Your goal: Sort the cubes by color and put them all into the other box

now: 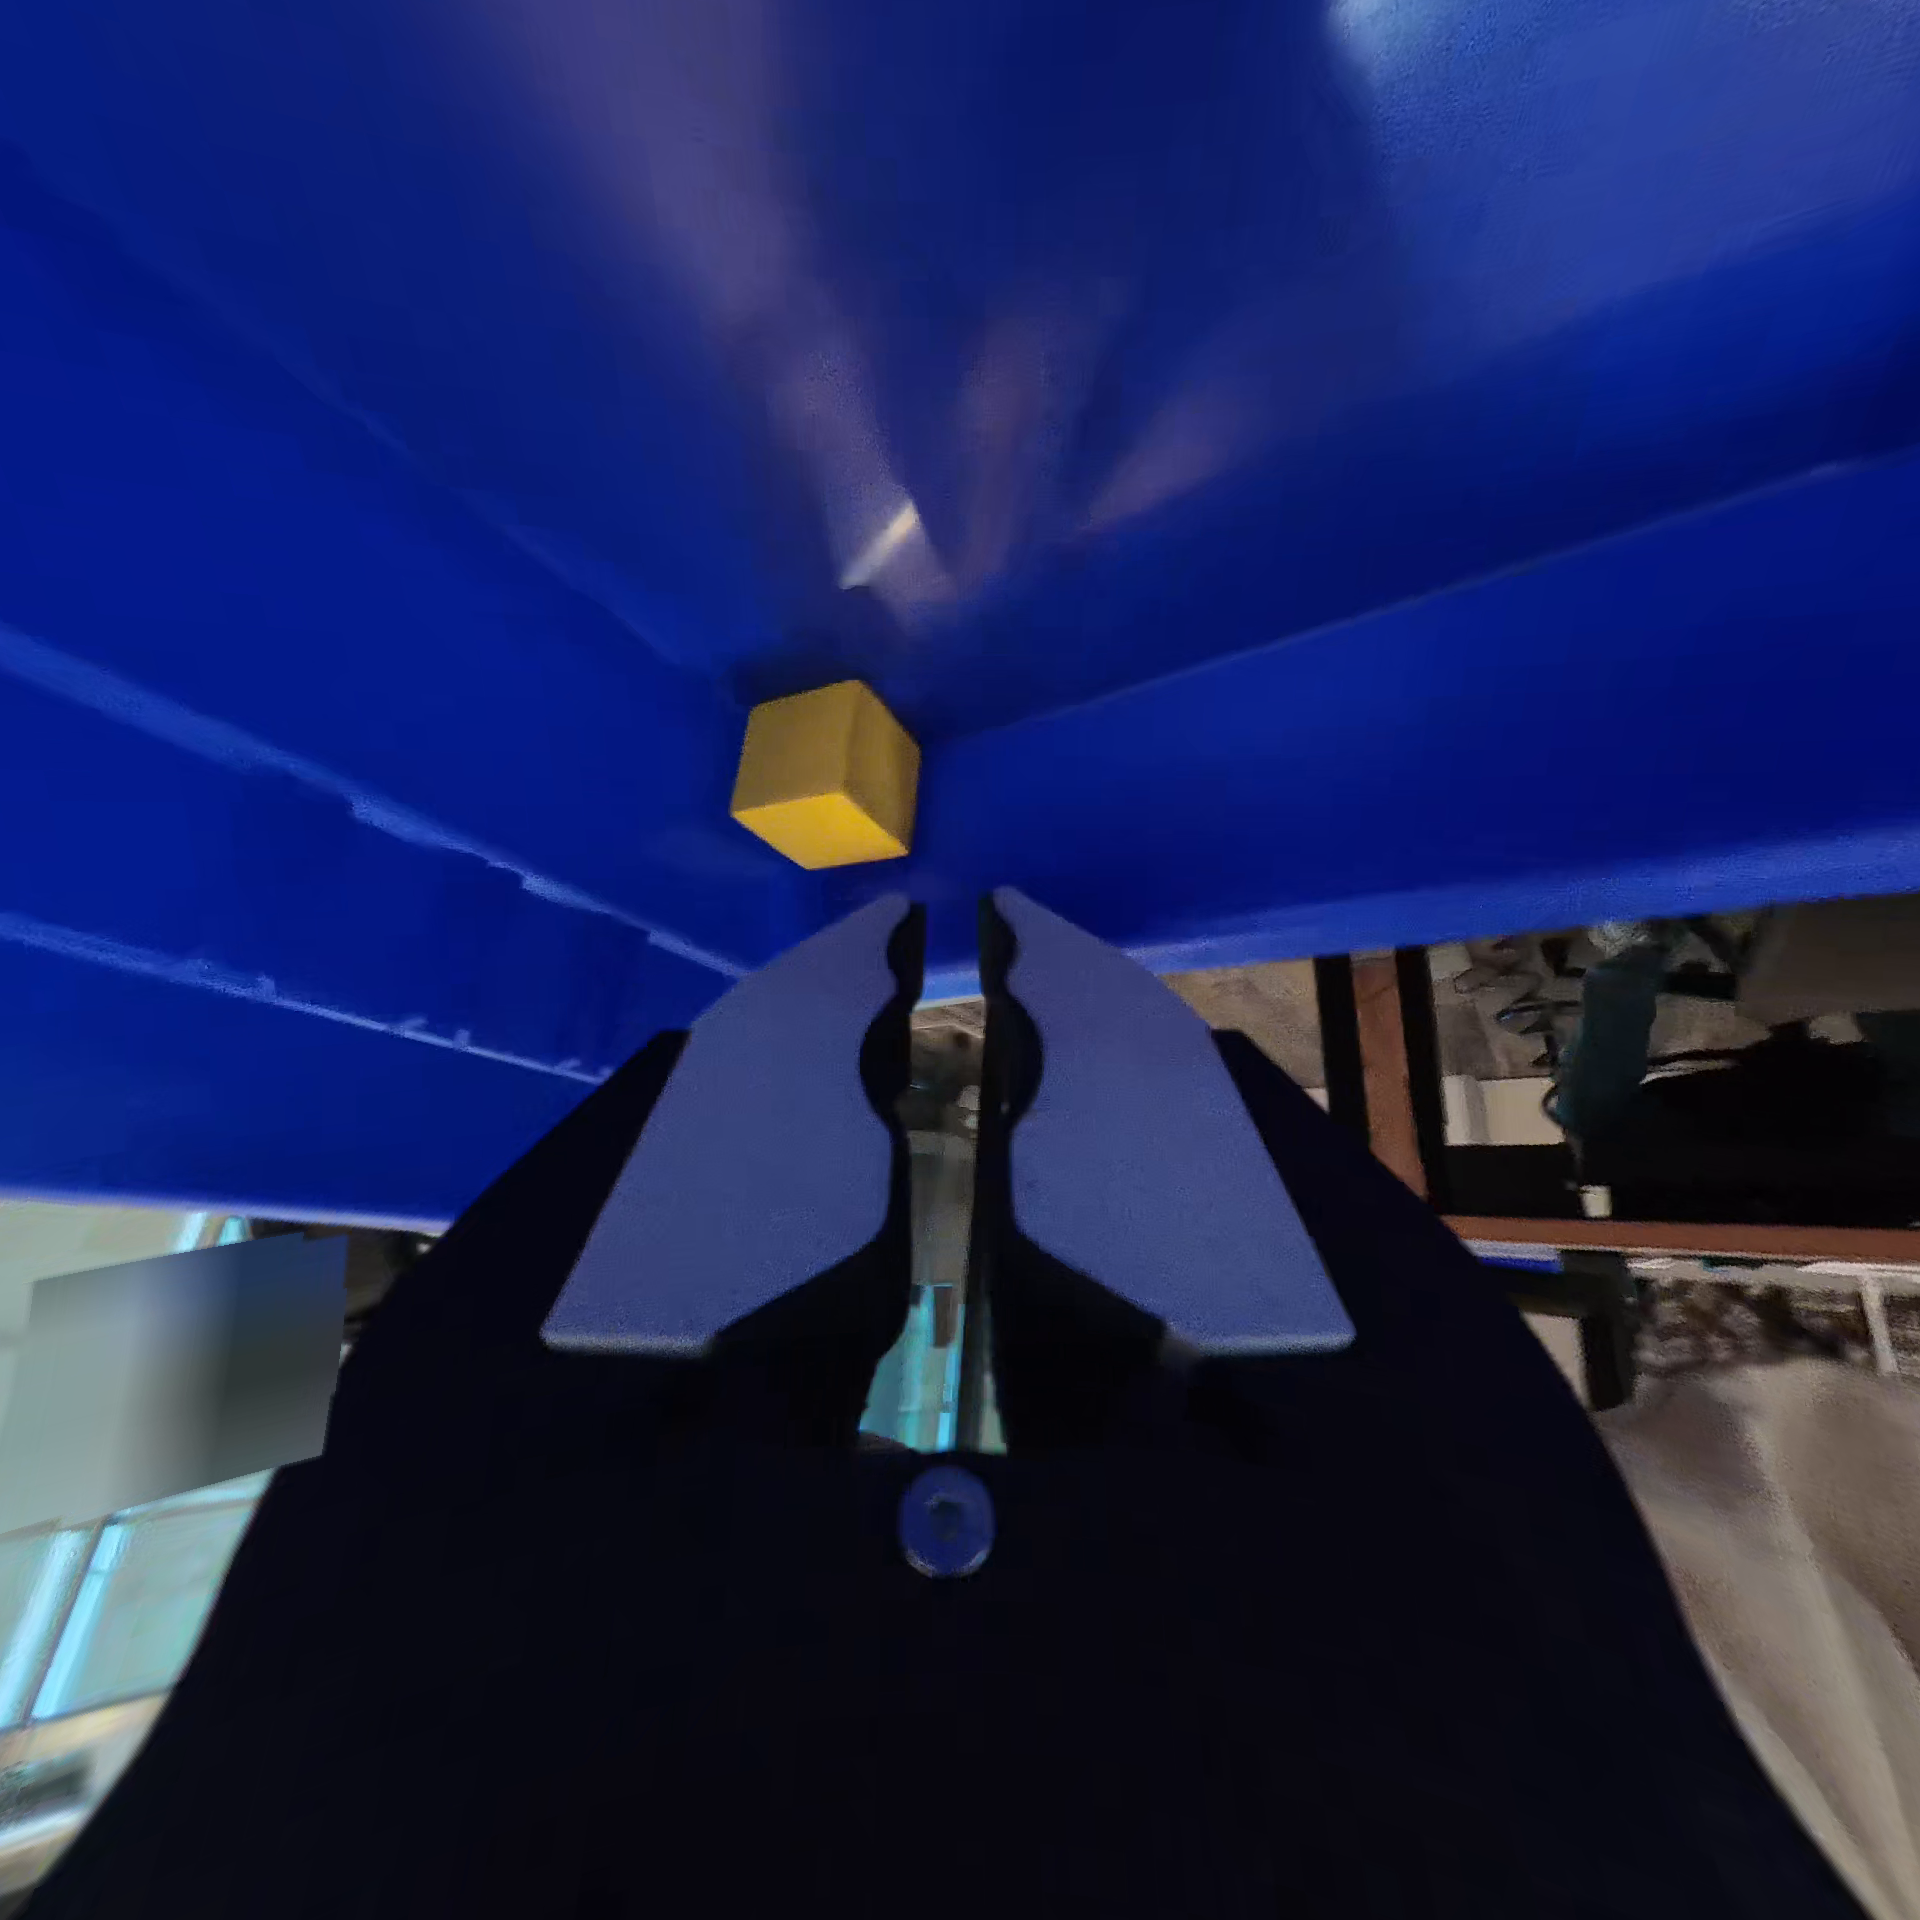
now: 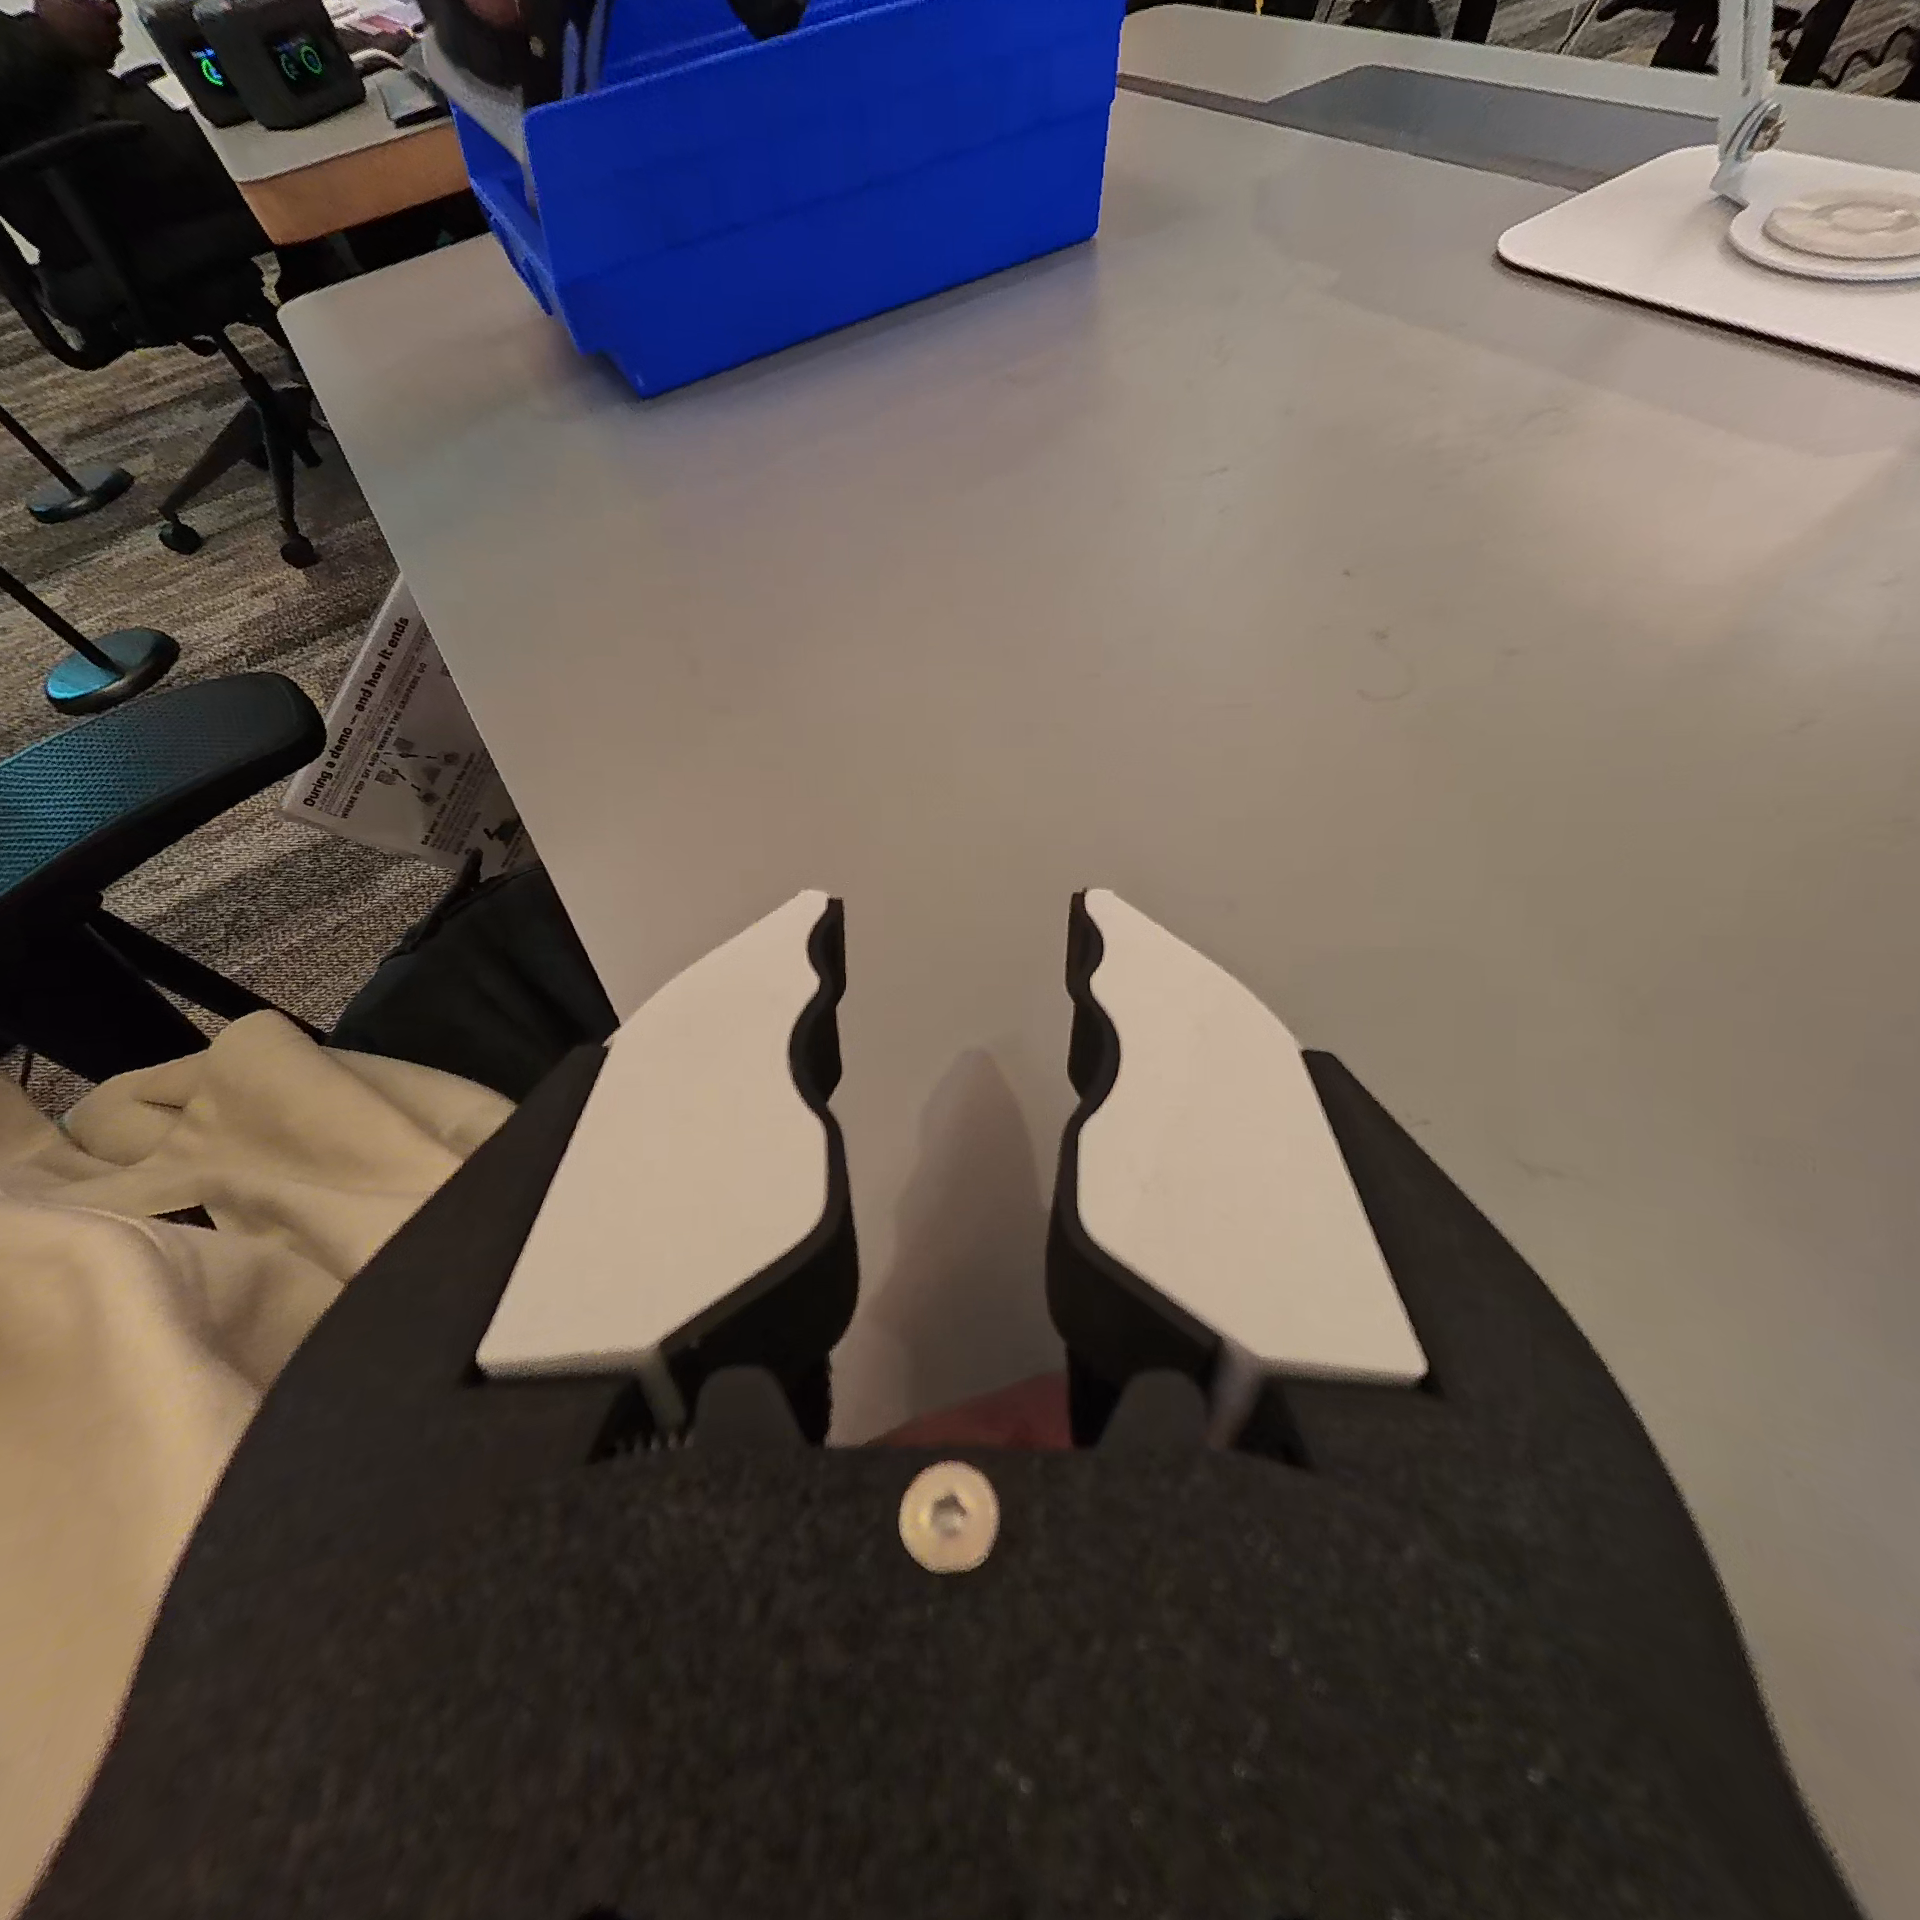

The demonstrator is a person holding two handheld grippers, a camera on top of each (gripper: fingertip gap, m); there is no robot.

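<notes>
We see our left gripper (image 1: 951, 909) clenched on nothing, jaws nearly touching, with a yellow cube (image 1: 826, 774) just beyond its tips at 11 o'clock against the blue bin (image 1: 1351, 364). Our right gripper (image 2: 956, 914) hangs released over the grey table (image 2: 1247, 675); the bin sits at 12 o'clock.

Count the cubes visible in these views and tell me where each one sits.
1. A yellow cube sits in a corner inside the blue box, just ahead of the left gripper. The right wrist view shows none; the box's walls there may hide others.
</notes>
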